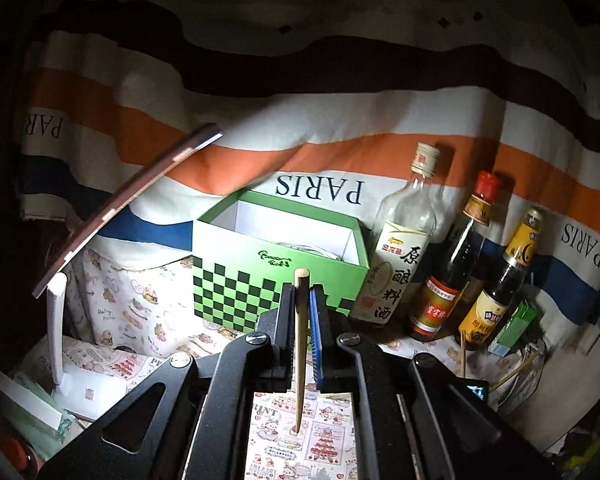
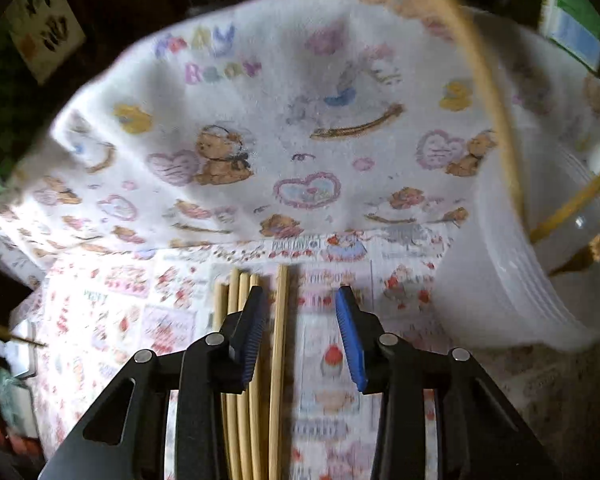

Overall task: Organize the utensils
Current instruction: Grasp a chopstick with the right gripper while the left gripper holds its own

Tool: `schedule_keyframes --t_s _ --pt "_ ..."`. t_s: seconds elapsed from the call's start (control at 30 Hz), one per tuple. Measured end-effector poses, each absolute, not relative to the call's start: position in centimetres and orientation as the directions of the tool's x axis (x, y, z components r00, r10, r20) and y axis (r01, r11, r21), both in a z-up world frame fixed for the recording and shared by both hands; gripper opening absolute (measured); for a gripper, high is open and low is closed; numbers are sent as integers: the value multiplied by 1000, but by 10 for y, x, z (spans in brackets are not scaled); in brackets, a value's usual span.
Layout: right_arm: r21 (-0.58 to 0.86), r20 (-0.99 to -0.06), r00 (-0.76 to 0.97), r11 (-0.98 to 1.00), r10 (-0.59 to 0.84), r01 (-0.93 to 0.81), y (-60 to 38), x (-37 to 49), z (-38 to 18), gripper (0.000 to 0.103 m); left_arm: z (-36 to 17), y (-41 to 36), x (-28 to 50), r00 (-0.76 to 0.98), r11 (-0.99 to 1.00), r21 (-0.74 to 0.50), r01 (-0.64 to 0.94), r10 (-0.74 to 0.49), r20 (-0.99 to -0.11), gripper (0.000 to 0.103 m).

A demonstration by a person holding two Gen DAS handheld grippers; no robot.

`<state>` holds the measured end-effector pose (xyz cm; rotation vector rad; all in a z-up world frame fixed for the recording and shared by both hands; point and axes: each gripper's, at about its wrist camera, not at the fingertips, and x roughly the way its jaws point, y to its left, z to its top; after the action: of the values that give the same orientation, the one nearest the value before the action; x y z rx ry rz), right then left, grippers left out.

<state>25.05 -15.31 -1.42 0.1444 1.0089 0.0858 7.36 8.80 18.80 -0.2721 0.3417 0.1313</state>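
Observation:
My left gripper (image 1: 302,300) is shut on a single wooden chopstick (image 1: 300,344), held upright with its lower tip on the patterned table cover. A green checkered box (image 1: 276,276) stands open just behind it. My right gripper (image 2: 300,300) is open, low over several wooden chopsticks (image 2: 244,380) lying side by side on the table; one chopstick (image 2: 278,360) lies between its jaws, the others under and left of the left finger. A translucent plastic container (image 2: 512,272) at the right holds chopsticks (image 2: 480,80) leaning out of it.
Three sauce bottles (image 1: 456,264) stand right of the green box, with a small green carton (image 1: 514,330) beside them. A striped PARIS cloth (image 1: 320,152) hangs behind. A white desk lamp (image 1: 56,320) stands at left. A bear-print cloth (image 2: 260,140) is bunched behind the chopsticks.

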Motion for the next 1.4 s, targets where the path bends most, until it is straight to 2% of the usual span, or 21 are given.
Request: schedule_keyframes --t_s 0.13,0.2,0.3,0.43,0.5,0.53,0.67,0.93,1.17,1.4 --pt "154 -847 513 988 140 -15 -148 262 -24 32 187 93 76 930 951 -245 -186 91 -355 6" --pt "156 -852 503 988 142 -15 -146 268 -28 23 185 94 77 927 950 -245 -193 95 -362 6" --pt "152 -857 495 988 145 -25 -143 273 -33 19 184 94 79 925 950 -244 -195 95 -367 6" --pt "96 -844 528 995 91 -19 -135 274 -34 17 184 94 79 926 951 -248 -186 85 -369 6" --pt "37 -834 550 999 41 -19 -117 276 -35 9 184 94 79 925 950 -252 -185 82 -372 6" --pt "9 -831 556 1000 21 -24 -109 273 -36 9 184 94 78 924 951 -248 -186 84 -373 6" --pt "91 -813 573 995 100 -43 -104 258 -26 8 187 92 75 929 953 -243 -179 82 -362 6" --pt "143 -627 760 985 169 -101 -104 198 58 8 186 84 78 926 959 -242 -146 46 -375 6" --pt "184 -422 878 970 227 -162 -121 133 126 8 194 64 66 936 976 -194 -99 25 -350 6" --pt "210 -346 906 961 244 -179 -171 97 161 8 200 45 55 949 983 -179 -37 -21 -314 6"
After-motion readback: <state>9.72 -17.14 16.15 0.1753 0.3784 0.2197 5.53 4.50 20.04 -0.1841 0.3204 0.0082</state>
